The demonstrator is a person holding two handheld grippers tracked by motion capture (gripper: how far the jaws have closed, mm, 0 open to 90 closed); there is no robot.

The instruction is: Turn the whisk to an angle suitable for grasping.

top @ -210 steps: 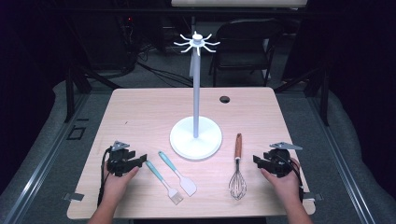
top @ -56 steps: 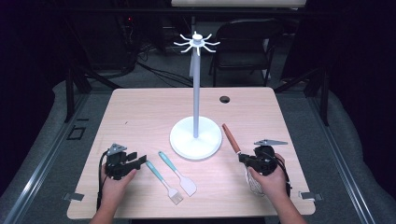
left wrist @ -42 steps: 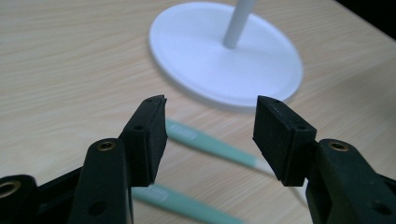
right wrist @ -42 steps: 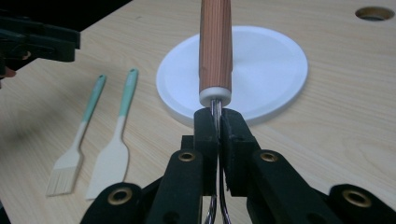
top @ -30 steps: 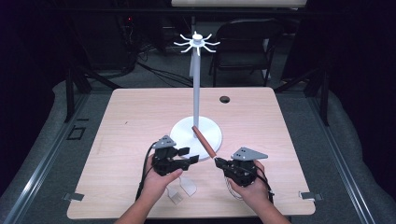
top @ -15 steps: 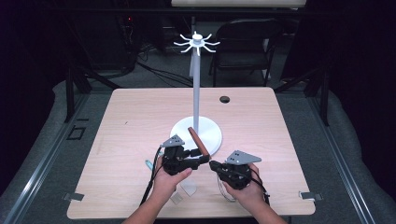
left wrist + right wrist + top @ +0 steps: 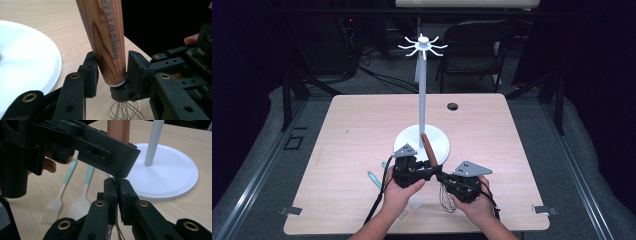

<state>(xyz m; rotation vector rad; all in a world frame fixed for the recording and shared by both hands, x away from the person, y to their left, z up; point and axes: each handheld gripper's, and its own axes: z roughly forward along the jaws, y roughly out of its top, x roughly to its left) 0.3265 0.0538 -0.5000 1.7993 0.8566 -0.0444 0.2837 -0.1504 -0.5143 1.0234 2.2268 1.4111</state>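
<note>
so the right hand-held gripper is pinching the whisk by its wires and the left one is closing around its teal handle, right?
Not teal: the whisk has a wooden handle, plain in the left gripper view. The right hand-held gripper does pinch the wires, and the left hand-held gripper has been closing around that handle.

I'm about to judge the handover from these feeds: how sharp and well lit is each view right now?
High view: table evenly lit, surroundings dark, grippers small and a little soft. Left gripper view: whisk handle sharp with readable grain, white stand base bright and washed out, background black. Right gripper view: left gripper close, dark and blurred; brush and spatula clear.
</note>
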